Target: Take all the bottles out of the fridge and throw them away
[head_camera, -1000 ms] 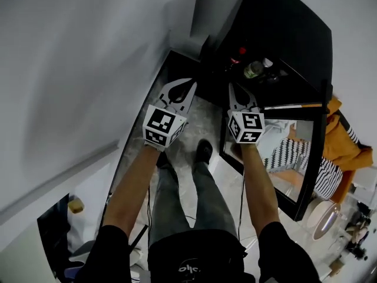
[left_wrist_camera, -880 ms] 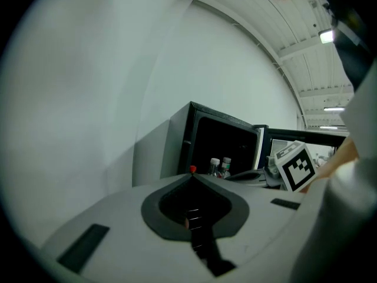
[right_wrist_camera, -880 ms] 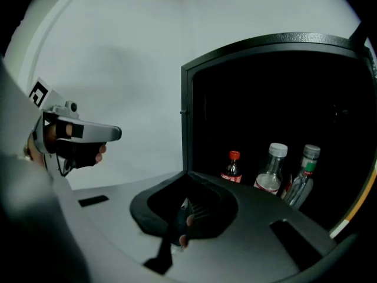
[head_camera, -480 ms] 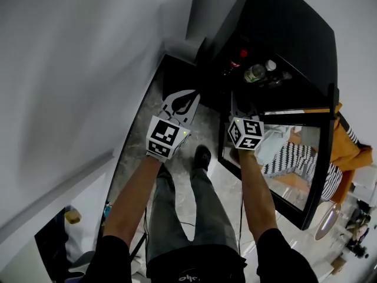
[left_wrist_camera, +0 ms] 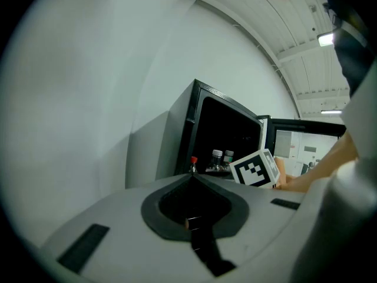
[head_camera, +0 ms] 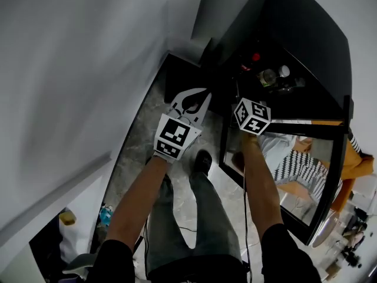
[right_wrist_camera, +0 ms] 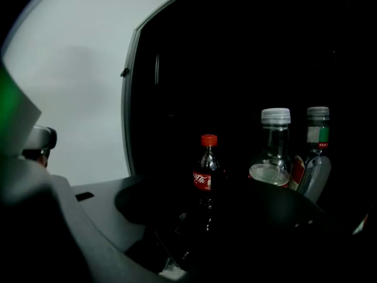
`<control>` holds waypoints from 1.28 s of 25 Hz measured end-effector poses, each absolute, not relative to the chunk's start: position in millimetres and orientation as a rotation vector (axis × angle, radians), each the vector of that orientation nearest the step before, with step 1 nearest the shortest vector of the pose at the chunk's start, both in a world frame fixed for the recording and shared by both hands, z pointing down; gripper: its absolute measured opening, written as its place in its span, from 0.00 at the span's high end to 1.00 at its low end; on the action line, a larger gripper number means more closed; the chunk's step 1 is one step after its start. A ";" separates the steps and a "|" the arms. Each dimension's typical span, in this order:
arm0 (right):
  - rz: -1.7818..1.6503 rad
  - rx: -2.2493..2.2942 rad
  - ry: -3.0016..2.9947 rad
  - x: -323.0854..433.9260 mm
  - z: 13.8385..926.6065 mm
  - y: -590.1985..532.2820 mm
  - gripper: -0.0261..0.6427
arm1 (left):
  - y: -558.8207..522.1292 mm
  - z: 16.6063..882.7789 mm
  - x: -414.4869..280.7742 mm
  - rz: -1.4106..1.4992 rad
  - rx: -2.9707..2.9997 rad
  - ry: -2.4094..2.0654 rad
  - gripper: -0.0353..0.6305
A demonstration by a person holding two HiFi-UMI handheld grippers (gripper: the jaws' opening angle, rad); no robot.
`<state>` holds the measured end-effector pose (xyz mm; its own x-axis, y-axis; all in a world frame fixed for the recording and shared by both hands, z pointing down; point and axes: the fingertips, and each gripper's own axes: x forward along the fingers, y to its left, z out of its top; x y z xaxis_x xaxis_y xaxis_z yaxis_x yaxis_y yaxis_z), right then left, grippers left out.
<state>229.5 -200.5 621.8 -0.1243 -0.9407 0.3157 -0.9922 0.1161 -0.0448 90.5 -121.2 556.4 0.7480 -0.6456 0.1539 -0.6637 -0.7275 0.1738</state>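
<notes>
A black fridge point(head_camera: 294, 34) stands open ahead of me, and inside it the right gripper view shows a cola bottle point(right_wrist_camera: 207, 168) with a red cap, a clear bottle point(right_wrist_camera: 273, 152) with a white cap and a green-labelled bottle point(right_wrist_camera: 317, 152). My right gripper point(right_wrist_camera: 215, 208) is open, its jaws have just been opening, and the cola bottle stands just ahead between them, untouched. In the head view only its marker cube point(head_camera: 253, 115) shows at the fridge mouth. My left gripper point(head_camera: 205, 92) hangs shut and empty to the left of the fridge front.
The fridge's glass door point(head_camera: 294, 170) is swung open at the right, beside my right arm. A white wall point(head_camera: 88, 69) runs along the left. My legs and a shoe point(head_camera: 203, 158) stand on the grey marbled floor point(head_camera: 141, 134). Small items point(head_camera: 106, 214) lie at the lower left.
Both grippers have moved forward toward the fridge. The right one has gone farther, so its jaws are now lost in the dark opening. The left stays shut.
</notes>
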 end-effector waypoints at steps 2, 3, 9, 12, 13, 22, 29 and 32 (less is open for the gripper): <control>0.356 1.987 -2.140 233.4 628.2 -211.4 0.60 | -123.4 563.5 90.7 0.117 2.724 -1.038 0.94; 0.358 2.014 -2.122 235.2 631.4 -216.2 0.58 | -124.0 567.2 90.0 0.119 2.721 -1.039 0.94; 0.405 2.092 -2.049 248.5 639.5 -248.0 0.53 | -132.8 573.4 89.7 0.134 2.716 -1.061 0.94; 0.414 2.098 -2.024 252.5 641.4 -260.8 0.52 | -136.4 572.6 88.1 0.142 2.716 -1.074 0.94; 0.415 2.092 -2.021 253.3 643.1 -264.4 0.52 | -137.7 572.8 87.5 0.145 2.715 -1.079 0.94; 0.408 2.053 -1.954 257.1 659.2 -288.7 0.51 | -142.9 572.2 77.9 0.170 2.709 -1.125 0.94; 0.404 2.055 -1.936 258.6 656.8 -271.1 0.51 | -139.6 572.1 65.5 0.190 2.701 -1.142 0.94; 0.405 2.046 -1.974 254.0 648.1 -253.5 0.51 | -137.0 568.6 57.6 0.191 2.694 -1.147 0.94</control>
